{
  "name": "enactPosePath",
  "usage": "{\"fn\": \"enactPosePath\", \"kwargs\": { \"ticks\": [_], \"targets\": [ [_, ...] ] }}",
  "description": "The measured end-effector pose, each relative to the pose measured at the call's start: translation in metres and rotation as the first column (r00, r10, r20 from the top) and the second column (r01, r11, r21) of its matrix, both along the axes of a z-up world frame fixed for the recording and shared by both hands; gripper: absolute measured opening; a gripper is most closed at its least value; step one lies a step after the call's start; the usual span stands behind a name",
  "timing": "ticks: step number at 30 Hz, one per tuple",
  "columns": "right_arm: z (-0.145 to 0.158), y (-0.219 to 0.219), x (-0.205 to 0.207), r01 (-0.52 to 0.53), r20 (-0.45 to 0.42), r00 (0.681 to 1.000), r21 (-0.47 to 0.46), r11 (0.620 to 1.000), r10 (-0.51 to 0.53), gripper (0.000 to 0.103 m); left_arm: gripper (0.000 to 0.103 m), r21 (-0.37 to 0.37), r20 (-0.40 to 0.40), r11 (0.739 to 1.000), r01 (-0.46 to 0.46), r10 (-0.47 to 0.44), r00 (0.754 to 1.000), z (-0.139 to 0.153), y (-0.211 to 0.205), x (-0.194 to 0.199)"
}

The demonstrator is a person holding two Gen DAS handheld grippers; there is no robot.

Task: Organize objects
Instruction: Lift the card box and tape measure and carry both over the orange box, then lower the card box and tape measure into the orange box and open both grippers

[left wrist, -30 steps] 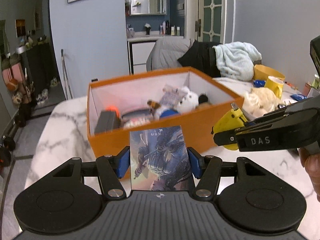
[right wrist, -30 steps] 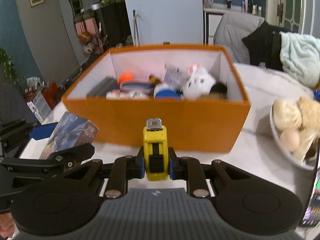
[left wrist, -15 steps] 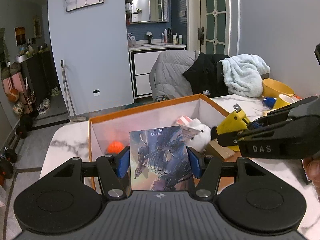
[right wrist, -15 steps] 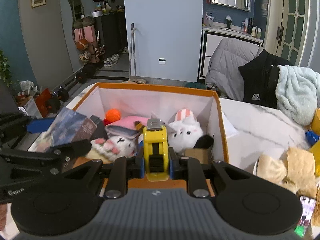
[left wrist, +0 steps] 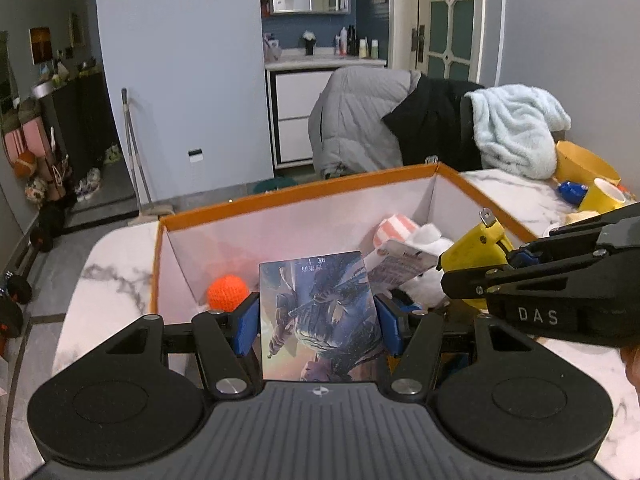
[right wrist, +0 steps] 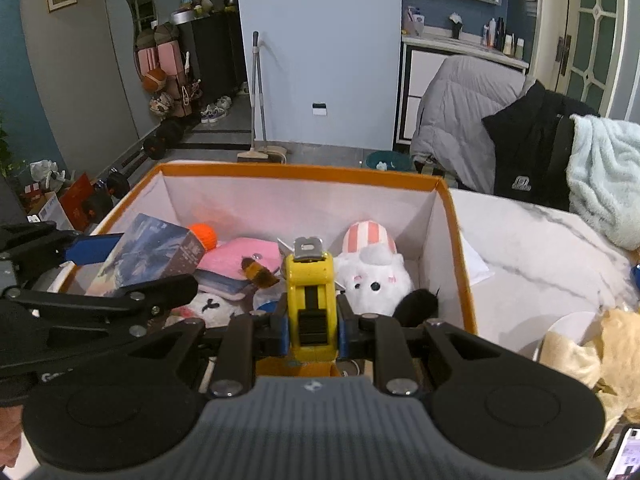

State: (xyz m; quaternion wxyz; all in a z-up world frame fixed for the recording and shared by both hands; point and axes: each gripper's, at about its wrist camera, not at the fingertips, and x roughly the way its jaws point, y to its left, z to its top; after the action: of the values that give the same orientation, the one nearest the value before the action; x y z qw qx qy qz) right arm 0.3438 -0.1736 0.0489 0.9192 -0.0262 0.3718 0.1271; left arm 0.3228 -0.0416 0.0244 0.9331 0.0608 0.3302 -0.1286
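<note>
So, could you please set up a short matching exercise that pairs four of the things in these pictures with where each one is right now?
Things:
1. book
2. yellow tape measure
3. orange ball
4. light blue towel

Places:
A. draped over the dark coat behind the table
B. held between the pads of the left gripper
C. lying inside the orange box
D. clamped in the right gripper

Pairs: 1-B, 2-D, 3-C, 4-A
</note>
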Motion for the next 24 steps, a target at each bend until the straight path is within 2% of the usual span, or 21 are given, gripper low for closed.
{"fn": "enactPosePath", "kwargs": {
  "ticks": [12,24],
  "targets": [
    [-0.039,0.006,0.015,-0.004,-0.059,0.998,-0.005,1.0,0.004,0.022,0.068,0.009,-0.047,1.0,0.0,0.0,0.999,-0.024,-0.001,0.013],
    [-0.045,0.009,0.016,-0.003,-0.054,0.999,-0.036,0.999,0.001,0.027,0.067,0.029,-0.086,1.0,-0.006,0.008,0.996,-0.031,-0.003,0.02]
  ]
}}
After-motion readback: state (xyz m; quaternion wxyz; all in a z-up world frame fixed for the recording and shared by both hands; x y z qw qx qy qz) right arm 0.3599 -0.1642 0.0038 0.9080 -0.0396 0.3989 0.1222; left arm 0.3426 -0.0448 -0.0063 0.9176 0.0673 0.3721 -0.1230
